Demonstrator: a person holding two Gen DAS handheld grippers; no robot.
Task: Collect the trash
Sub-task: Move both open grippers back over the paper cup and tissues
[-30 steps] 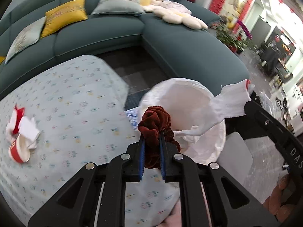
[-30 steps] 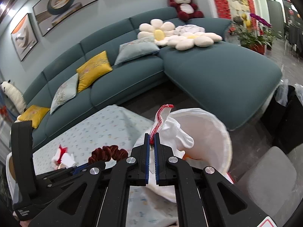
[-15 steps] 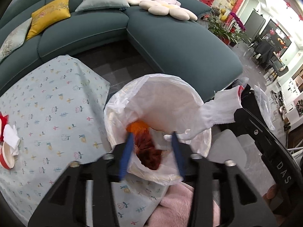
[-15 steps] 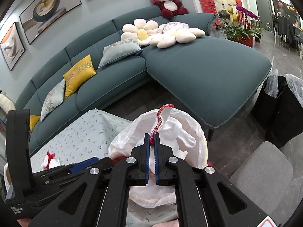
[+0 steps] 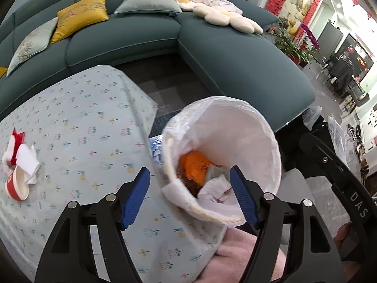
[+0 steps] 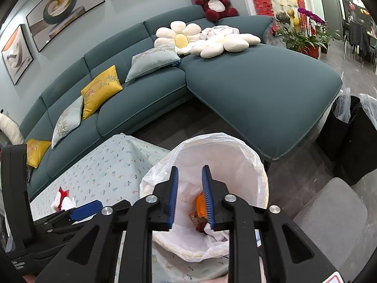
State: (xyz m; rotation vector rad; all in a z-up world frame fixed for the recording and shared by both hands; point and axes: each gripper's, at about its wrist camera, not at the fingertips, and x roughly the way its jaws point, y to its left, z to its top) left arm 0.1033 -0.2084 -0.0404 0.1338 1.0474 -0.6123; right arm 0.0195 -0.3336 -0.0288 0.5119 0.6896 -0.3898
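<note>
A bin with a white liner (image 5: 266, 127) stands at the corner of the table with the flowered cloth (image 5: 82, 122). My left gripper (image 5: 188, 176) hangs over its near rim, jaws opening, nothing between them. In the bin lie a dark red scrunchie (image 5: 192, 187), an orange scrap (image 5: 195, 167) and a white tissue (image 5: 215, 187). My right gripper (image 6: 190, 172) hovers over the same bin (image 6: 235, 146), jaws opening and empty, with the tissue (image 6: 216, 233) below them. A red paper cup (image 5: 16, 186) with crumpled tissues (image 5: 26, 162) lies at the table's left.
A teal corner sofa (image 6: 259, 82) with yellow and grey cushions wraps behind the table. A grey stool (image 6: 329, 212) and black bags (image 6: 348, 136) stand right of the bin. Dark floor (image 5: 165, 87) separates table and sofa. Pink fabric (image 5: 235, 252) shows below the bin.
The left gripper moved over the bin, opened, and the scrunchie dropped in. The right gripper opened and its white tissue with the red edge fell into the bin.
</note>
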